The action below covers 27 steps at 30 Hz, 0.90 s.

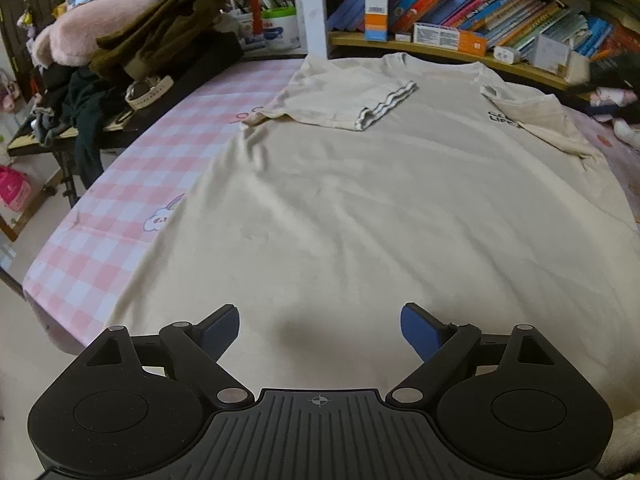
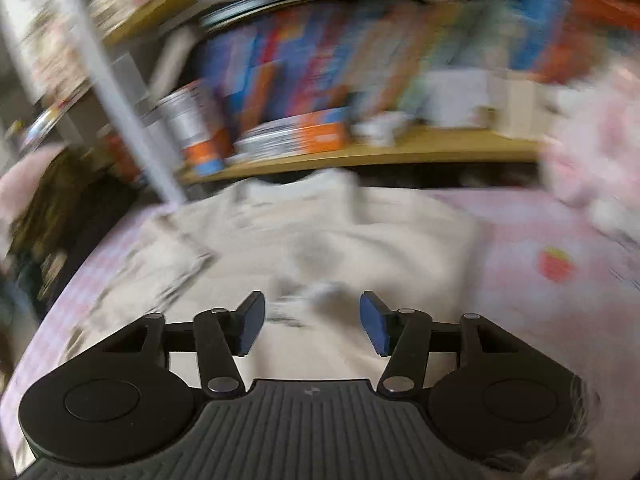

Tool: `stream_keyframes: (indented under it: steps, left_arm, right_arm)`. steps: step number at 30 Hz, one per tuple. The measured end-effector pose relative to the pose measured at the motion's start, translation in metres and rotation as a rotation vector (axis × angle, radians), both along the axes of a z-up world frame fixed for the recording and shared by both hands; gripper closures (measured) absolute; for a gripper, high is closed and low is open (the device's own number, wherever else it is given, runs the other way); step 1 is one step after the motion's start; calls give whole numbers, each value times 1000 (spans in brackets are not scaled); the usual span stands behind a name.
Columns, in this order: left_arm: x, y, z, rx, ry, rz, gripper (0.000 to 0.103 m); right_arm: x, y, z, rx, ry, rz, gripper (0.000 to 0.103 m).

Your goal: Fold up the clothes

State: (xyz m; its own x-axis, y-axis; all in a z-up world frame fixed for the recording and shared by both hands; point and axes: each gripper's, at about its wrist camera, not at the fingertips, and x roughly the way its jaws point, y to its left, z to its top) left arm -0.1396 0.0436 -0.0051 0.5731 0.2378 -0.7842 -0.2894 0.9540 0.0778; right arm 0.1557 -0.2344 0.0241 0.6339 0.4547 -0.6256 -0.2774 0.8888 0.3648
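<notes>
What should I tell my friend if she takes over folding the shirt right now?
Left gripper: jaws open, empty, above the near end of the cream T-shirt.
Right gripper: jaws open, empty, over the shirt; its view is blurred.
The shirt lies spread flat on the pink checked cloth, collar toward the bookshelf.
Done: the striped-cuff sleeve is folded onto the chest; the other sleeve looks folded in too.
Left: fold the body and tidy it.
</notes>
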Motion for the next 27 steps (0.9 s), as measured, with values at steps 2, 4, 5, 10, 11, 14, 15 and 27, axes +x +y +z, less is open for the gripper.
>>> stream_keyframes:
  steps: [2, 4, 5, 10, 11, 14, 15, 27]
  left_arm:
    - [1, -1, 1, 2, 1, -5, 13]
    - [2, -4, 2, 7, 0, -20, 13]
    - [2, -5, 2, 9, 1, -22, 13]
    - [-1, -10, 2, 18, 7, -30, 13]
    - [-1, -11, 2, 19, 9, -31, 13]
    - [-2, -13, 3, 25, 13, -36, 13]
    - [-3, -14, 3, 26, 14, -38, 13]
    - [-3, -16, 6, 30, 10, -29, 13]
  right_arm:
    - [3, -17, -6, 47, 35, -28, 62]
    - [3, -25, -9, 91, 48, 12, 62]
    - [3, -29, -11, 114, 55, 32, 61]
    - [0, 4, -5, -89, -83, 208, 56]
    - [3, 11, -7, -133, -94, 223, 56]
    - [11, 34, -16, -234, -104, 291, 66]
    - [10, 39, -16, -262, -110, 304, 91]
    - [-26, 28, -19, -16, 72, 493, 66]
